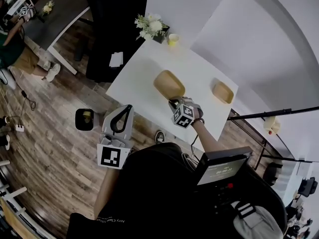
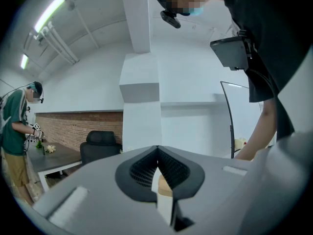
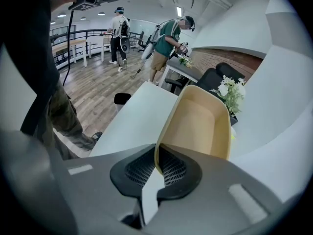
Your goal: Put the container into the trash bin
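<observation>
A tan oval container hangs tilted just above the white table, and my right gripper is shut on its near rim. In the right gripper view the container rises from between the pads, hollow side facing the camera, with the right gripper clamped on its edge. My left gripper is held level off the table's near-left edge, shut with nothing in it; in its own view the left gripper has its tips touching. A small black trash bin stands on the wood floor to the left.
A second tan container lies at the table's right end. White flowers and a yellow cup sit at the far corner. A black chair and a grey desk stand beyond. People work in the background.
</observation>
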{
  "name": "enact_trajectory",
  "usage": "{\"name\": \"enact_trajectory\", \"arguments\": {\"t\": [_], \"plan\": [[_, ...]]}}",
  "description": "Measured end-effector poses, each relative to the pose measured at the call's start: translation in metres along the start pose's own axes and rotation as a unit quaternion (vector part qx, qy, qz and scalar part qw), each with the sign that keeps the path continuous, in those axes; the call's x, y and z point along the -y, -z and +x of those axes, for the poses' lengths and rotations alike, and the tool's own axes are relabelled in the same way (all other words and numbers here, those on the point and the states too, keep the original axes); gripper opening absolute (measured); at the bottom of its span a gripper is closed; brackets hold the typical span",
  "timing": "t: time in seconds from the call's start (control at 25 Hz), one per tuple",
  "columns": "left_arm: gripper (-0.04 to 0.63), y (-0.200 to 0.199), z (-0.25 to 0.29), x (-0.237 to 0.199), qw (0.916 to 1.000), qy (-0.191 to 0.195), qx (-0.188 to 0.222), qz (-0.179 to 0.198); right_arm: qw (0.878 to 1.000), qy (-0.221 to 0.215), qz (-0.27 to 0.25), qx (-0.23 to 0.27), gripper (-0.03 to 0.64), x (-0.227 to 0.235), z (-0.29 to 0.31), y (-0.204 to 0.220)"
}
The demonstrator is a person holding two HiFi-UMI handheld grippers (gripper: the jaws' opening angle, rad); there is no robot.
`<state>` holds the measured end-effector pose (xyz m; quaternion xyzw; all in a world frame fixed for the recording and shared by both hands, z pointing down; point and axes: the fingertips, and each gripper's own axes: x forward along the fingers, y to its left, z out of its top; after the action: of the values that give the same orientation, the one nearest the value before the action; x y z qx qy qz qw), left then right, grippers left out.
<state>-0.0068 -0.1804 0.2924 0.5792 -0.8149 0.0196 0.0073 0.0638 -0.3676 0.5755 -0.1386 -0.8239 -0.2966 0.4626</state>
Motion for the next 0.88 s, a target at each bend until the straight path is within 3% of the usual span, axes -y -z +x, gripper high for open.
{"name": "enact_trajectory", "arguments": {"t": [0.88], "plan": [[0.002,0.008,-0.077,-0.063,0.9971,-0.07,0.023,-0.021,0.996,-0.038,-0.072,0.034,0.028,-0.049,0.016,-0.105]]}}
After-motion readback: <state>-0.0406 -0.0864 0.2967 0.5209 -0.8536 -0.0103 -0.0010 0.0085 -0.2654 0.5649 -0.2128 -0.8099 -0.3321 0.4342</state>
